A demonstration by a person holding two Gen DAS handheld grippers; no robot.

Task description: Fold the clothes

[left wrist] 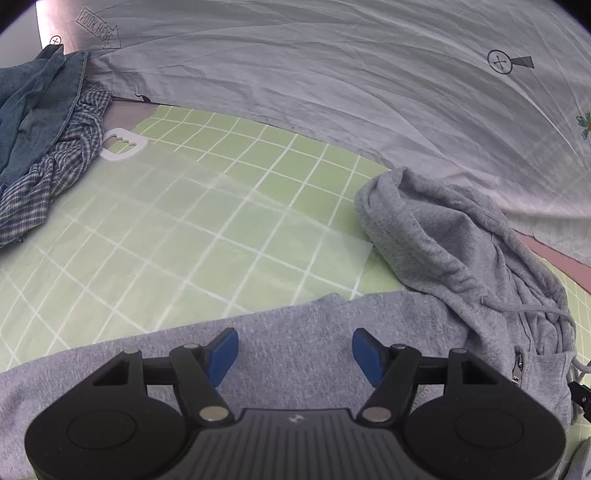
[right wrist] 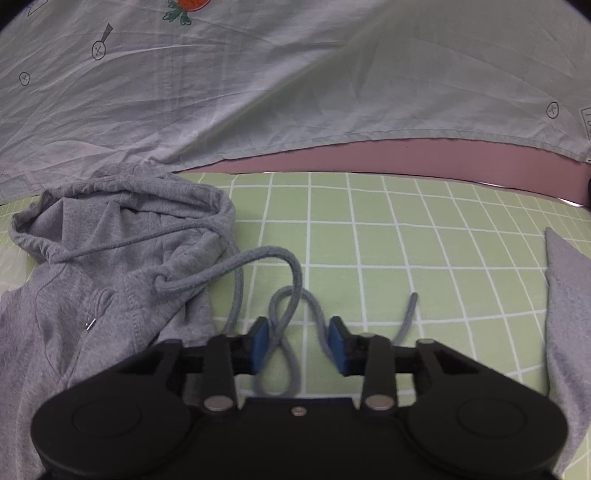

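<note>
Grey hoodie point(left wrist: 461, 258) lies on checked sheet point(left wrist: 221, 206); both grippers (left point(left wrist: 293, 350), right point(right wrist: 298, 343)) released, grasping nothing.

"LOOK HERE" inside an arrow outline point(left wrist: 99, 28) printed on the pale sheet point(left wrist: 332, 74) at 11 o'clock, circled X marks point(left wrist: 501, 62) scattered across it

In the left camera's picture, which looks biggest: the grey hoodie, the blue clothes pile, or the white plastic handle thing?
1. grey hoodie, though it lies nearest the camera
2. blue clothes pile
3. white plastic handle
</note>
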